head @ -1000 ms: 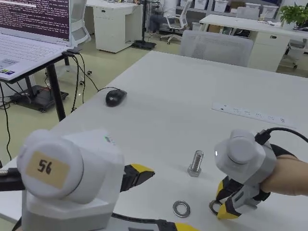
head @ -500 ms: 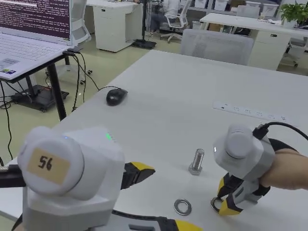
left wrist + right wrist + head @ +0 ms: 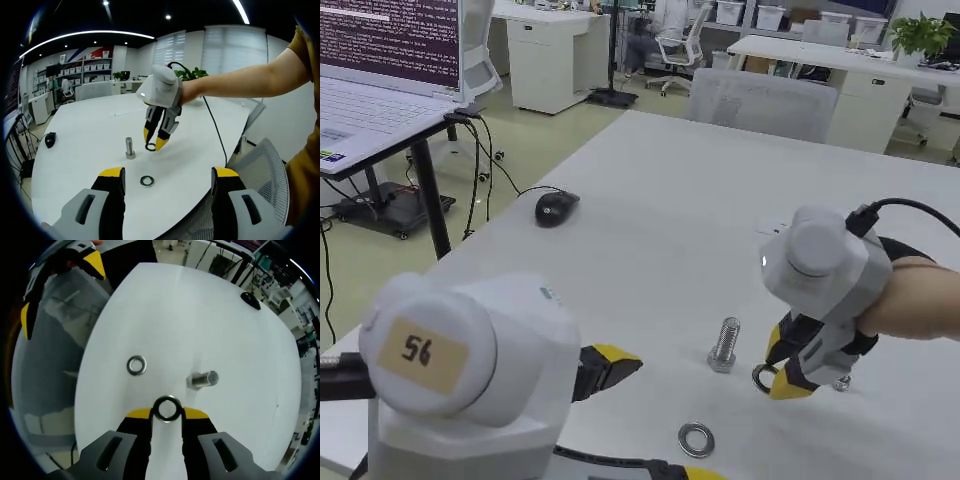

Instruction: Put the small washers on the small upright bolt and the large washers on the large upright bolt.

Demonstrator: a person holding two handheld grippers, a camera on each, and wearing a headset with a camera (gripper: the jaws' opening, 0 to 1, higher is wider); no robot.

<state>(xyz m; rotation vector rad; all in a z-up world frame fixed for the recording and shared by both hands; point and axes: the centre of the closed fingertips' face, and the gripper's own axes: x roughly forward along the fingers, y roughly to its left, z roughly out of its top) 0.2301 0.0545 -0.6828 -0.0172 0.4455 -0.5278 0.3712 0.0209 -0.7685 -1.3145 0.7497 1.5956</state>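
Note:
A large upright bolt [image 3: 725,344] stands on the white table [image 3: 660,220]. Just right of it my right gripper [image 3: 783,374] hangs above the table, shut on a large washer [image 3: 762,378]. In the right gripper view that washer [image 3: 166,408] sits between the yellow tips, with the bolt [image 3: 204,379] just beyond. A second large washer [image 3: 696,438] lies flat in front of the bolt. My left gripper [image 3: 660,415] is open at the near edge, nothing between its jaws. Its own view shows the bolt [image 3: 130,148], the loose washer [image 3: 146,180] and the right gripper [image 3: 156,144].
A black mouse [image 3: 556,207] lies at the table's left side. A small metal part [image 3: 841,382] rests behind the right gripper. A laptop [image 3: 370,90] on a stand is at far left, and a grey chair [image 3: 760,100] at the far edge.
The right gripper has risen off the table with the washer and shifted toward the bolt. The left gripper has stayed put; the camera has shifted slightly.

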